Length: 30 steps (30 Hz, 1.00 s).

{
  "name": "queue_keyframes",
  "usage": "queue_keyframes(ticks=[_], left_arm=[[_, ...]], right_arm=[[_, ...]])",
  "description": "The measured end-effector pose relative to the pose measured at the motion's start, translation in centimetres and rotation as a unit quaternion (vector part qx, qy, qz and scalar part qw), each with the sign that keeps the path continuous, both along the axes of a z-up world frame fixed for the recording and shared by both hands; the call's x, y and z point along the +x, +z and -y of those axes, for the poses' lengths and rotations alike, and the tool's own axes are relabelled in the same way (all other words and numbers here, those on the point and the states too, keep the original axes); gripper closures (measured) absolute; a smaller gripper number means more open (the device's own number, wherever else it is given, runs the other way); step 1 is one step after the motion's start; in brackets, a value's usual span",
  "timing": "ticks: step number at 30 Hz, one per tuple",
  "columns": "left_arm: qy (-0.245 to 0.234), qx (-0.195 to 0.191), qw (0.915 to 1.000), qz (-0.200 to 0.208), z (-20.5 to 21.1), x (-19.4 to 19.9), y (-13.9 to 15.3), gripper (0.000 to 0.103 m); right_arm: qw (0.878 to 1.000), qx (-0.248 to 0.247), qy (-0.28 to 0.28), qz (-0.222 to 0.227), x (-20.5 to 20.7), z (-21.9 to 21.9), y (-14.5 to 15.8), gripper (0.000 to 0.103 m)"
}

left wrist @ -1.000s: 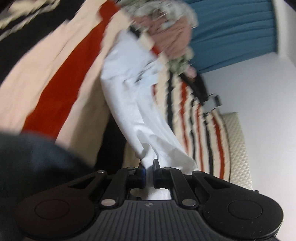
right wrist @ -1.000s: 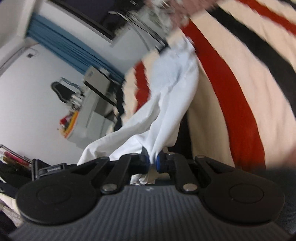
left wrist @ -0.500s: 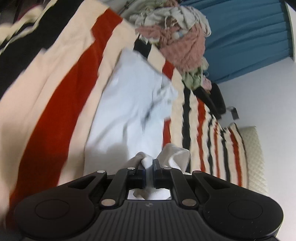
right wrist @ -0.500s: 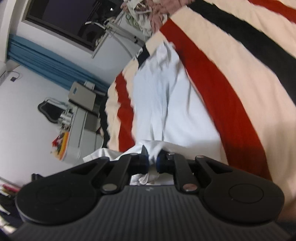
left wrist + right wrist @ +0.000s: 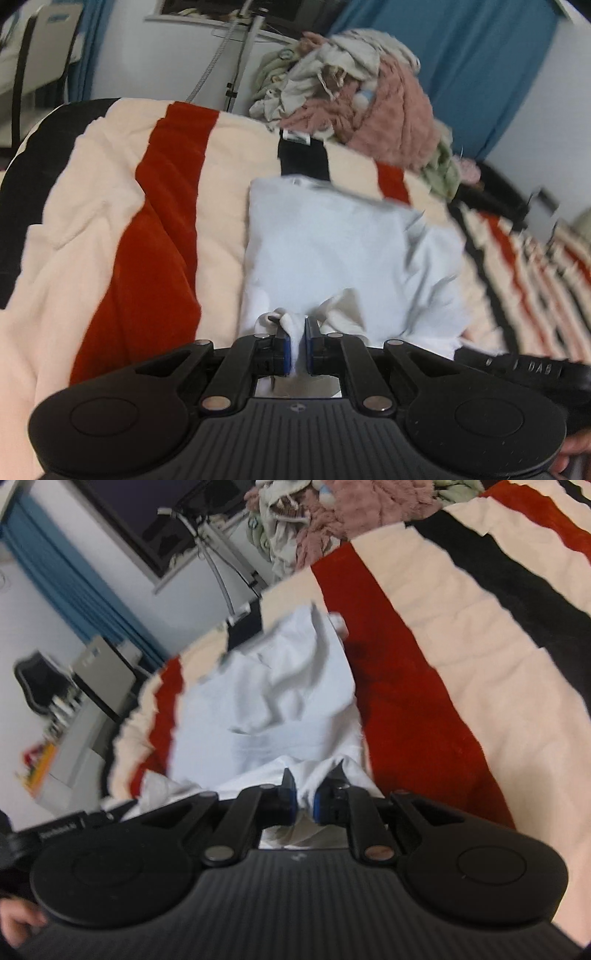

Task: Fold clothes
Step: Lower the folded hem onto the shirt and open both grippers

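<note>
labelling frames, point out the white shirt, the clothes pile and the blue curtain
white shirt point(image 5: 325, 251), left wrist view, flat middle of the cloth
clothes pile point(image 5: 388, 110), left wrist view, pink fuzzy garment
blue curtain point(image 5: 480, 55), left wrist view, middle folds

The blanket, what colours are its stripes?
The blanket has cream, red and black stripes, clearest in the right wrist view.

Our left gripper point(image 5: 295, 345) and right gripper point(image 5: 304, 799) are black, with blue pads, ribbed housings, round silver pivot pins.
</note>
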<state>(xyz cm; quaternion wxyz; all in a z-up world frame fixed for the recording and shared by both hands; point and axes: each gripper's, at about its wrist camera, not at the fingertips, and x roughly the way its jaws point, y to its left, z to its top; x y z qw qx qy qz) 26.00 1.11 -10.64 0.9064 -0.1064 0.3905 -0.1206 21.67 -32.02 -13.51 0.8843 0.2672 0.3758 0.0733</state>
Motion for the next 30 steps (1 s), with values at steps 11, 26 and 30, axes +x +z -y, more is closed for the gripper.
queue_keyframes(ticks=[11,26,30], left_arm=[[-0.015,0.026,0.999,0.032,0.4,-3.4,1.2,0.036],[-0.02,0.138,0.9876,0.073,2.4,-11.3,-0.2,0.02],[0.008,0.152,0.9875,0.043,2.0,-9.6,-2.6,0.02]], right_arm=[[1.0,-0.011,0.01,0.022,-2.5,-0.7,1.1,0.027],[0.978,-0.19,0.063,0.064,-9.7,-7.0,2.1,0.074],[0.976,-0.207,0.046,0.051,-7.8,-7.0,-0.2,0.075]])
